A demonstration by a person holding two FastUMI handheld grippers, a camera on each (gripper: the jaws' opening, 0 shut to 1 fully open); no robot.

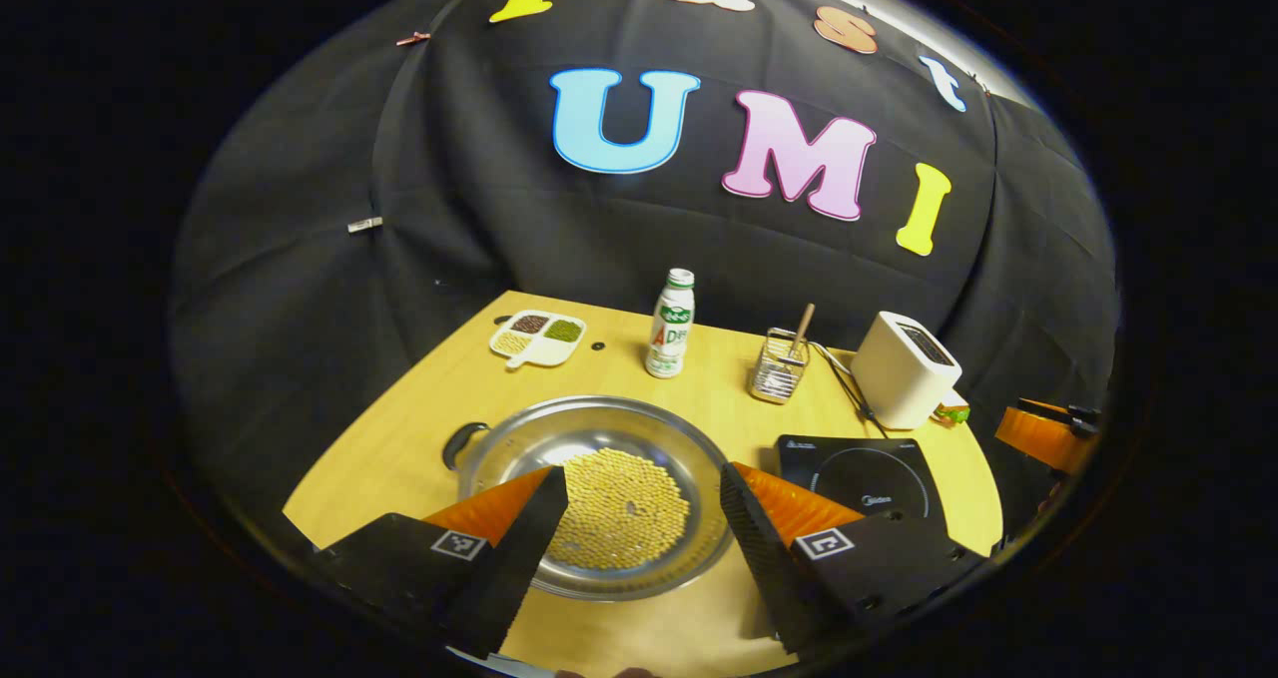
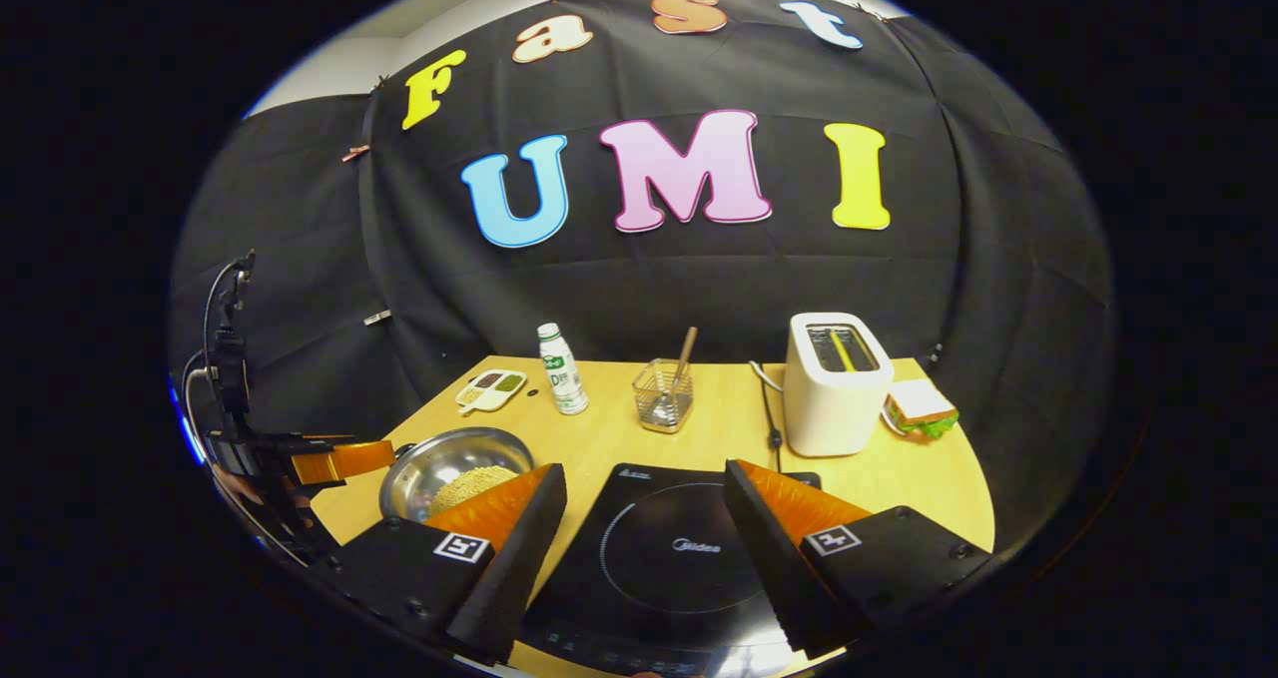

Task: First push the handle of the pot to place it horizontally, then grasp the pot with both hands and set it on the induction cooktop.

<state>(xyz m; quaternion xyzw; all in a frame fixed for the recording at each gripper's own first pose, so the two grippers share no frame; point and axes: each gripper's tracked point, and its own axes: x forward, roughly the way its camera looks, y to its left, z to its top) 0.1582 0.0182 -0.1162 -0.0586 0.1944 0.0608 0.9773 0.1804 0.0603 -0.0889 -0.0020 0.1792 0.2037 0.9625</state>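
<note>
A steel pot (image 1: 599,428) holding yellow beans sits on the wooden table just ahead of my left gripper (image 1: 644,518), which hovers open over its near rim. A short black handle (image 1: 461,442) sticks out at the pot's left side. To the pot's right lies the black induction cooktop (image 1: 859,473). In the right gripper view, my right gripper (image 2: 644,518) hangs open above the cooktop (image 2: 669,548), with the pot (image 2: 449,453) at the left. The left gripper (image 2: 339,458) shows beside the pot there. The right gripper (image 1: 1043,426) appears at the far right edge of the left gripper view.
At the back of the table stand a white bottle (image 2: 562,381), a wire basket (image 2: 662,395) with a stick in it, a white toaster (image 2: 834,383) with its cord, a sandwich (image 2: 919,408) and a divided dish (image 2: 491,386) of beans.
</note>
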